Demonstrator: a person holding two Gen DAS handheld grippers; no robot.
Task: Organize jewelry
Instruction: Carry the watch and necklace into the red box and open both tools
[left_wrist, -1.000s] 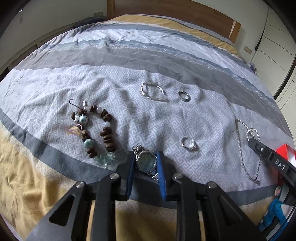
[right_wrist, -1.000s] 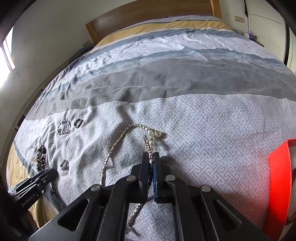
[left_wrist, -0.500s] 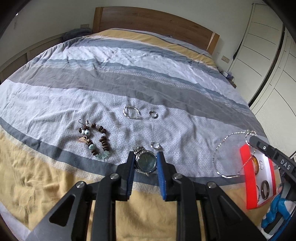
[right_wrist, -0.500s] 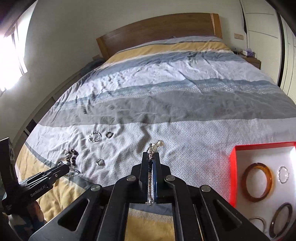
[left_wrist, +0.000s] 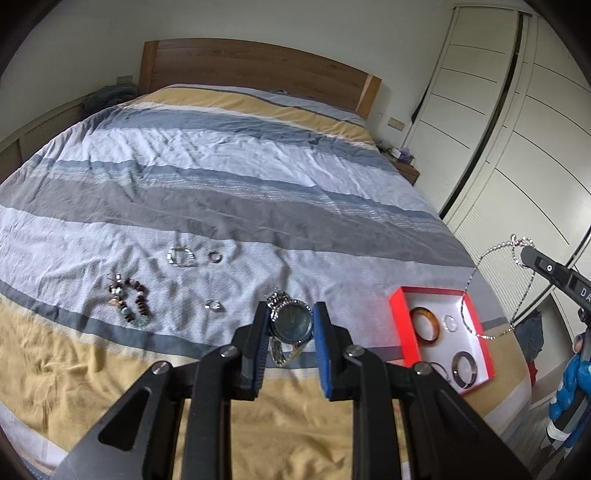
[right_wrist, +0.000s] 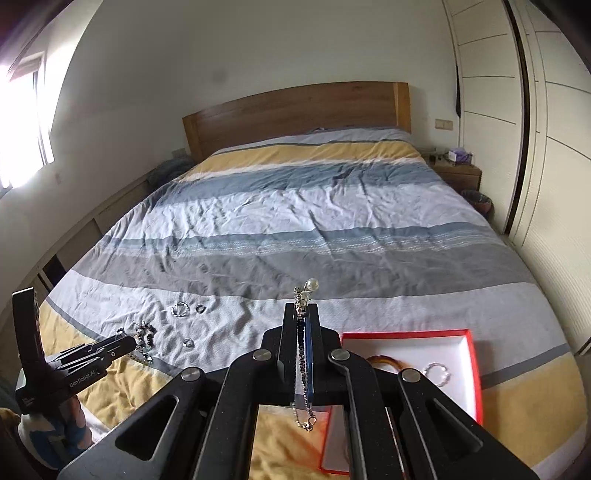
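Left wrist view: the left gripper (left_wrist: 290, 323) pinches a wristwatch (left_wrist: 291, 324) by the sides of its dark dial, the metal band drooping below the pads, clear of the striped bedspread (left_wrist: 221, 206). Ahead and left of this claw lie a beaded bracelet (left_wrist: 131, 304), a small ring (left_wrist: 214, 305), a silver bangle (left_wrist: 180, 256) and another ring (left_wrist: 214, 256). To its right sits a red box (left_wrist: 399, 325) holding bangles and rings.

Right wrist view: the right gripper (right_wrist: 303, 328) is closed tight on a silver chain necklace (right_wrist: 303, 350), whose pearl end pokes out past the tips while the rest hangs down behind the pads. Just below and right of this claw is the red box (right_wrist: 476, 369); the left gripper (right_wrist: 122, 345) shows at far left.
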